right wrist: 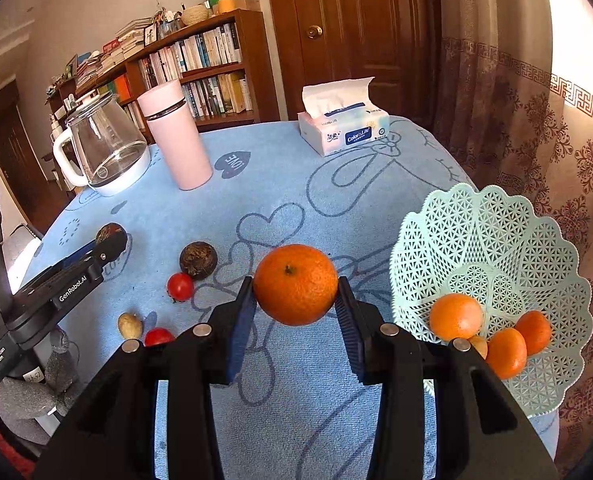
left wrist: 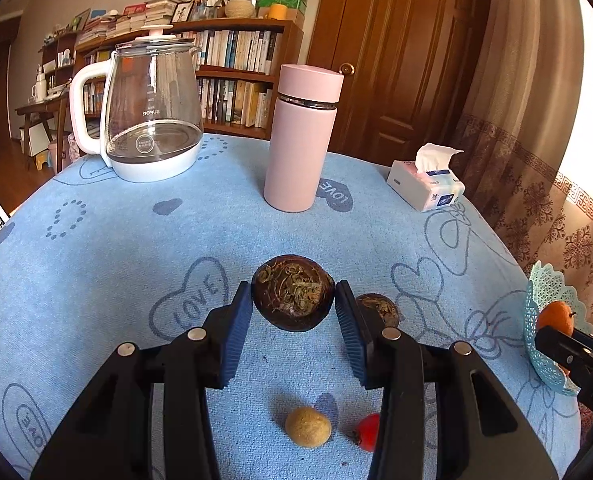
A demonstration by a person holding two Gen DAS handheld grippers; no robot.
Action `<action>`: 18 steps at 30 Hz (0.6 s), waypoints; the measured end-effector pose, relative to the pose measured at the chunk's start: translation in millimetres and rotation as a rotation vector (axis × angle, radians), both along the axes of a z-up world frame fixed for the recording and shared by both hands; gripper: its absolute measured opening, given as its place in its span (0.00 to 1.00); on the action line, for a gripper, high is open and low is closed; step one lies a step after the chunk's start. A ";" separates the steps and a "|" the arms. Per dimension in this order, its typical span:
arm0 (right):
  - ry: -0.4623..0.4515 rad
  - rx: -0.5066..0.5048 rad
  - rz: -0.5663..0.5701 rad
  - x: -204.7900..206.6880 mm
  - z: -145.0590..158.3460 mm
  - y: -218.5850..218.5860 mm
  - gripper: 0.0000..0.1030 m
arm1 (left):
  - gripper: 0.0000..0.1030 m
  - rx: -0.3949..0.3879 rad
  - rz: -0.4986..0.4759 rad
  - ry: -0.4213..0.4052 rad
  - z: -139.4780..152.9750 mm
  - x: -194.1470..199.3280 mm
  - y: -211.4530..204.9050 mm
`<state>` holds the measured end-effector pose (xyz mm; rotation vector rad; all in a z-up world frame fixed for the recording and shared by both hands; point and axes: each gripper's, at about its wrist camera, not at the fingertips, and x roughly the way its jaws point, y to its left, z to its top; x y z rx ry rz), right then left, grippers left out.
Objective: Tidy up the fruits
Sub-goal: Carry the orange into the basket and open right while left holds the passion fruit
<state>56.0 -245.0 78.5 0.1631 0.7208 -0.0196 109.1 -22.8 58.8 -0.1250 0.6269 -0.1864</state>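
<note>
Blue terry cloth with printed hearts covers the desk (right wrist: pixel 296 184); bookshelves and a brown door stand behind; a glass kettle on a white base (left wrist: pixel 148 108), a pink steel flask (left wrist: pixel 300 136) and a tissue pack (right wrist: pixel 344 128) sit at the far side.

Left gripper (left wrist: pixel 294 300): jaws narrow and clamped on a dark brown round fruit with dried fibrous crown (left wrist: pixel 292 292), pads on opposite flanks, fruit clear of the cloth; rind looks hard and rough, so judged stiff, light and not slippery; a grip across the widest girth suits it.

Right gripper (right wrist: pixel 296 292): jaws narrow on a round orange with pebbled peel (right wrist: pixel 295 284), stem end facing the camera, held above the desk just left of the pale green lattice plastic basket (right wrist: pixel 496 240); peel judged slightly yielding, moderate weight, so firm but not crushing pressure at the equator.

Basket holds three oranges (right wrist: pixel 456 316) and a small yellowish fruit, partly hidden.

On the cloth: a second dark brown fruit (right wrist: pixel 197 260), two small red tomato-like fruits (right wrist: pixel 180 286), a tan oval fruit (right wrist: pixel 129 325); the red ones look thin-skinned and smooth, judged easiest to bruise or slip; take them gently at the middle.
</note>
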 end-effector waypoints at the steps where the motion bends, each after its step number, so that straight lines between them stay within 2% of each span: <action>1: -0.002 0.003 -0.014 -1.7 1.5 -5.0 0.40 | 0.42 0.000 -0.002 -0.001 0.5 -0.4 -0.5; 9: -0.020 -0.002 -0.125 -15.7 8.6 -43.2 0.40 | 0.42 0.009 -0.018 -0.018 3.0 -5.5 -6.2; 13: -0.001 0.044 -0.190 -19.6 5.1 -69.5 0.40 | 0.42 0.015 -0.027 -0.021 3.2 -7.2 -9.7; 18: 0.016 0.048 -0.256 -22.9 0.3 -93.6 0.40 | 0.42 0.023 -0.041 -0.027 4.0 -9.6 -14.6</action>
